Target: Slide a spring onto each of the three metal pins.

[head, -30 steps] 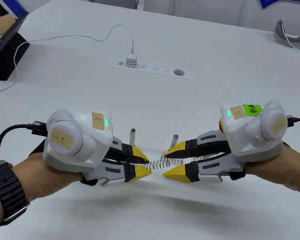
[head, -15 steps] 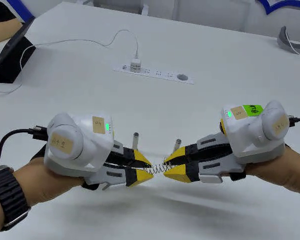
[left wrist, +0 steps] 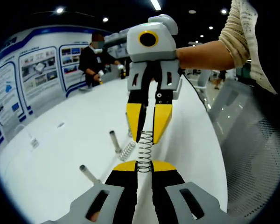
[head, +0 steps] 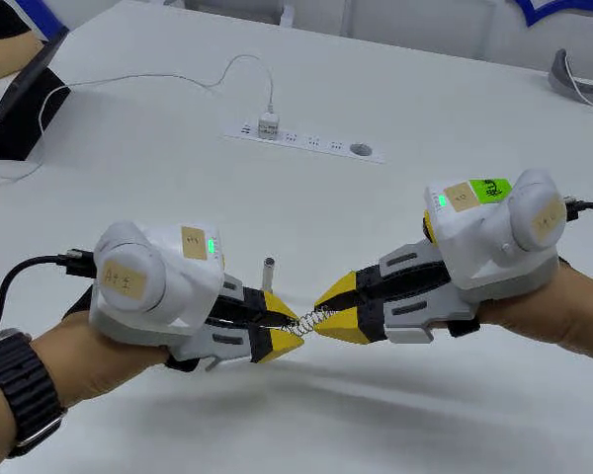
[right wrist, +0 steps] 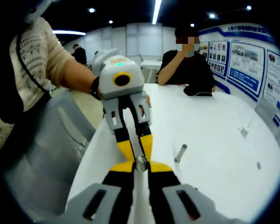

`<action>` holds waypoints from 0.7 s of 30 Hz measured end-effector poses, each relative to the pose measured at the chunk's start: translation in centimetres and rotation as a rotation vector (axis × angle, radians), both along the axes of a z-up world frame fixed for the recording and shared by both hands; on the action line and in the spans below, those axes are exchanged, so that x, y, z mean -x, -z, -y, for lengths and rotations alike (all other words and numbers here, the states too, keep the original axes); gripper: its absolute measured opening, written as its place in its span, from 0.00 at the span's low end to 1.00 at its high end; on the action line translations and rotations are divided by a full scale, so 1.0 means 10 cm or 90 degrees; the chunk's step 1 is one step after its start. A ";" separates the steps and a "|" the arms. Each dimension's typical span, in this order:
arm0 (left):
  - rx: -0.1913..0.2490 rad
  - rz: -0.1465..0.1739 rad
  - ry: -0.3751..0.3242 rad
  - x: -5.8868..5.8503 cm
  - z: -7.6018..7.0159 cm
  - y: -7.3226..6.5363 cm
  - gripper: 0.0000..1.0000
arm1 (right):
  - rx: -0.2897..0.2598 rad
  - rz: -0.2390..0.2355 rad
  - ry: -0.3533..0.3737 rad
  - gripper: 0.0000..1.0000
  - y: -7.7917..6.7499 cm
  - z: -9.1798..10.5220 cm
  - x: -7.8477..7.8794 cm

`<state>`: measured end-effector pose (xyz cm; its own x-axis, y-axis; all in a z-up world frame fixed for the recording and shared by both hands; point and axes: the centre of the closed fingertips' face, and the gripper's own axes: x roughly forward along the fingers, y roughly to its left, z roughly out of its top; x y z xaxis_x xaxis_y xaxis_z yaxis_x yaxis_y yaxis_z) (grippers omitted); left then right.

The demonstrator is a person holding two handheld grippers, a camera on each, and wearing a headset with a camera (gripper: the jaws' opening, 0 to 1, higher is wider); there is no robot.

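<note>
Left gripper view reveals two pins (left wrist: 114, 140) beside the spring (left wrist: 144, 151).

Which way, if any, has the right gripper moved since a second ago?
Yes. The right gripper has shifted left, nearer the upright pin, squeezing the spring against the left gripper.

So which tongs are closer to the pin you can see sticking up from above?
Left. The left tongs sit just in front of the pin, nearly beside it. The right tongs are farther off to its right, across the spring.
</note>
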<state>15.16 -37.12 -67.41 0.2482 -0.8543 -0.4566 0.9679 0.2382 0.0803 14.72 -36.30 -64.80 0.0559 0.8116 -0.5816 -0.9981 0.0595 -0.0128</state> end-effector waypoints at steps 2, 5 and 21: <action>0.002 0.001 -0.007 -0.01 0.00 0.01 0.09 | 0.006 0.003 -0.004 0.12 -0.01 -0.02 -0.01; 0.004 0.001 -0.015 -0.03 0.00 0.01 0.09 | 0.012 0.005 -0.006 0.12 -0.03 -0.05 -0.03; 0.027 -0.014 -0.053 -0.11 0.02 0.05 0.10 | 0.034 0.015 -0.017 0.12 -0.02 -0.19 -0.07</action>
<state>16.23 -37.29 -67.89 0.3096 -0.8499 -0.4265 0.9460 0.3207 0.0476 15.39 -34.41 -64.59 0.0491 0.7804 -0.6234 -0.9987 0.0319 -0.0388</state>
